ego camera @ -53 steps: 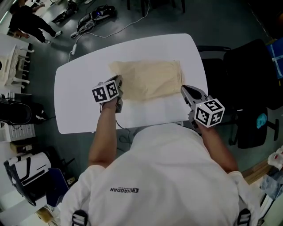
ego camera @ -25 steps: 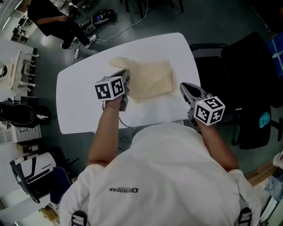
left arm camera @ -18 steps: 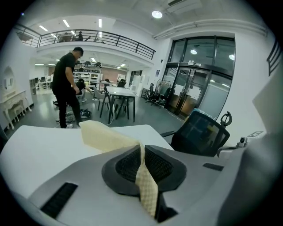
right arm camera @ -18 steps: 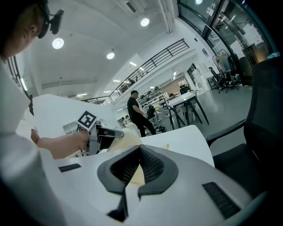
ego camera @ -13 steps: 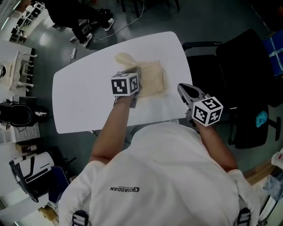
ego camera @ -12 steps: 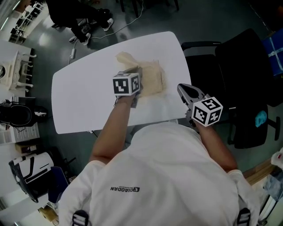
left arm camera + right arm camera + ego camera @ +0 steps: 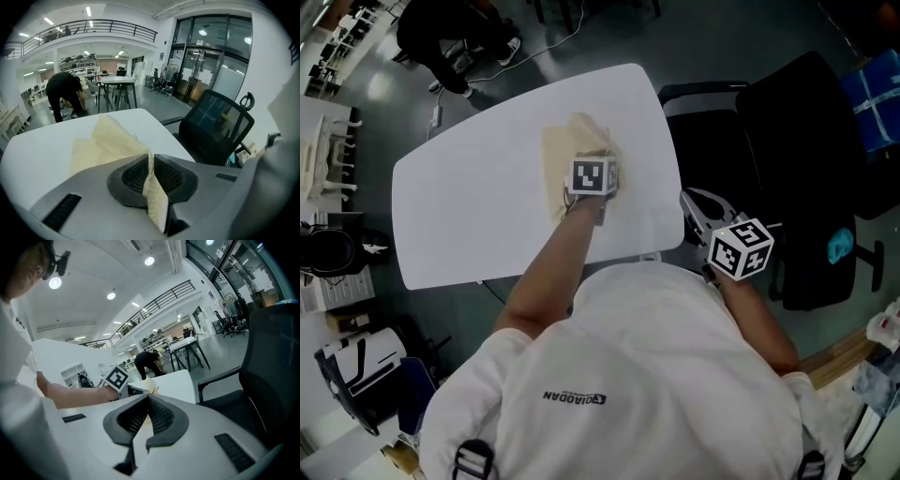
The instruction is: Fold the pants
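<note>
The cream pants (image 7: 565,155) lie folded in a narrow stack near the right part of the white table (image 7: 469,206). My left gripper (image 7: 600,156) hovers over them, shut on an edge of the cloth. In the left gripper view the fabric (image 7: 105,140) runs up between the pads of the left gripper (image 7: 150,164). Those jaws have just been opening a little, with the cloth still pinched between them. My right gripper (image 7: 688,199) hangs past the table's right edge, shut with nothing in it. The right gripper view shows that gripper (image 7: 146,400) and the pants (image 7: 150,385) far off.
A black office chair (image 7: 806,150) stands close to the table's right end and shows in the left gripper view as well (image 7: 215,126). A person in black (image 7: 441,28) bends over beyond the far left corner. Cables lie on the floor there.
My left gripper has carried the pants' left edge rightward and down over the rest, so the cloth is now a narrow stack. The right gripper has drifted slightly right, off the table.
</note>
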